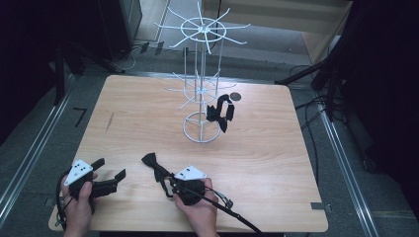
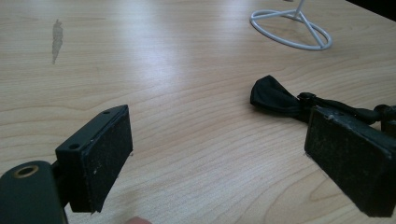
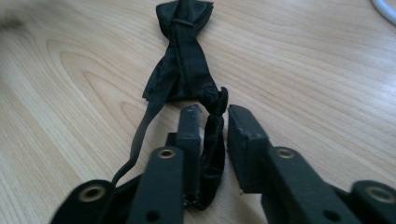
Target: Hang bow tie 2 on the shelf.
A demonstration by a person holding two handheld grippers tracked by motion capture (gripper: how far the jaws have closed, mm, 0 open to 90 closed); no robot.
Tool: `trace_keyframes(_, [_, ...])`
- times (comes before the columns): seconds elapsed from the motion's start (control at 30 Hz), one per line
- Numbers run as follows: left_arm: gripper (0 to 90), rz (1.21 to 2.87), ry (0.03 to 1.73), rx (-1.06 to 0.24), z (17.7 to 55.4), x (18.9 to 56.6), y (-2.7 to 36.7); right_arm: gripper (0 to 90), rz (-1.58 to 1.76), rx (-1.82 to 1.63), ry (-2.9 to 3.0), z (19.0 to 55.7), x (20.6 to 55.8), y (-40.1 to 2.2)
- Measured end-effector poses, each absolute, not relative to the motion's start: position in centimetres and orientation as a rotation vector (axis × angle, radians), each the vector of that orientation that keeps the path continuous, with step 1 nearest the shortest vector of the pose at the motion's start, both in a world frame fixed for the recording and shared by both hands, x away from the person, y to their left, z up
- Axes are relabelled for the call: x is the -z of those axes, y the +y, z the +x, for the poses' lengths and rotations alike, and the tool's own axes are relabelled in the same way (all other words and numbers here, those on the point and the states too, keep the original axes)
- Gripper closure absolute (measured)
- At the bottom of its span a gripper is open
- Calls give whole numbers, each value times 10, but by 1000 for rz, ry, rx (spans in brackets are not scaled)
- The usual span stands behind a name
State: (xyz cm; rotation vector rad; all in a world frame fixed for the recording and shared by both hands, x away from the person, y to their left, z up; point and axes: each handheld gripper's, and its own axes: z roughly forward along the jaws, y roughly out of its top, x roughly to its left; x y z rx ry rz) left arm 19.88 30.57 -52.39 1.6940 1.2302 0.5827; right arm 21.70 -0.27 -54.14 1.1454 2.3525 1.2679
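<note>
A light wooden table (image 1: 276,163) with rounded corners stands on a grey floor (image 1: 29,163). Metal rails (image 1: 341,148) run along the floor on both sides of it. Black cables (image 1: 309,106) trail over the floor at the right. The surroundings are dark; a pale wooden panel (image 1: 276,15) lies beyond the far edge.

A wooden table (image 1: 276,163) carries a white wire rack (image 1: 201,74) near its far edge, with a black bow tie (image 1: 221,112) hanging on a lower arm. Another bow tie (image 1: 154,166) lies near the front, at the tip of the right gripper (image 1: 170,181). The left gripper (image 1: 109,170), jaws apart, rests well left of it.
</note>
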Motion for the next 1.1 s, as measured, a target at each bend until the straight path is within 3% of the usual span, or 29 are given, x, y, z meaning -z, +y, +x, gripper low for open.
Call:
trace_keyframes(0.27, [85,1694,1230,-578,199,524,306,866,1133,-1268,2298,214,540,-5])
trace_keyframes(1.1, [85,1692,1232,-576,199,524,306,877,1036,-1395,2096,208,525,-20])
